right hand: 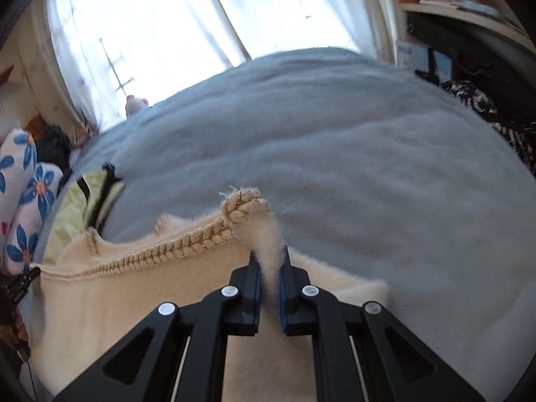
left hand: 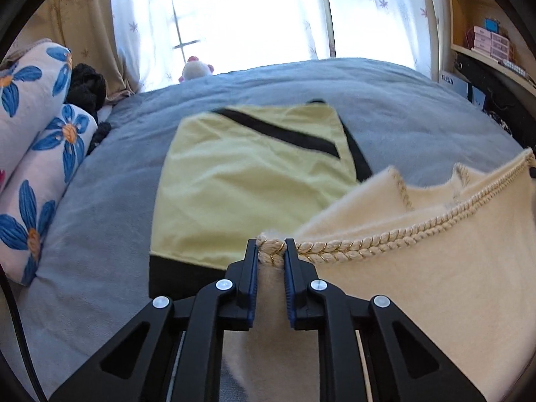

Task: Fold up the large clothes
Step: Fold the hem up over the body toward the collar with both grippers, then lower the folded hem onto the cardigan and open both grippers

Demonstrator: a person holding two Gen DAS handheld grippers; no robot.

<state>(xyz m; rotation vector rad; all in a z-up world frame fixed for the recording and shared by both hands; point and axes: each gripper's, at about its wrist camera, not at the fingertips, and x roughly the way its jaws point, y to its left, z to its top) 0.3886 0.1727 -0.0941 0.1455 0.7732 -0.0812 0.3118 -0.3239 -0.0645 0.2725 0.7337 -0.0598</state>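
Observation:
A cream fuzzy garment (left hand: 435, 268) with a braided rope trim (left hand: 385, 231) is held up over the grey bed. My left gripper (left hand: 271, 246) is shut on one corner of it, at the end of the braid. My right gripper (right hand: 269, 254) is shut on the other corner of the cream garment (right hand: 134, 301), just below the braid's end (right hand: 243, 206). The trimmed edge stretches between the two grippers. A yellow garment with black bands (left hand: 248, 181) lies flat on the bed beyond my left gripper; its edge shows in the right wrist view (right hand: 77, 207).
A grey fleece blanket (right hand: 351, 167) covers the bed. Floral pillows (left hand: 37, 154) and a dark bundle (left hand: 87, 87) lie at the left. A small plush toy (left hand: 196, 68) sits by the curtained window. Shelves with boxes (left hand: 489, 42) stand at the right.

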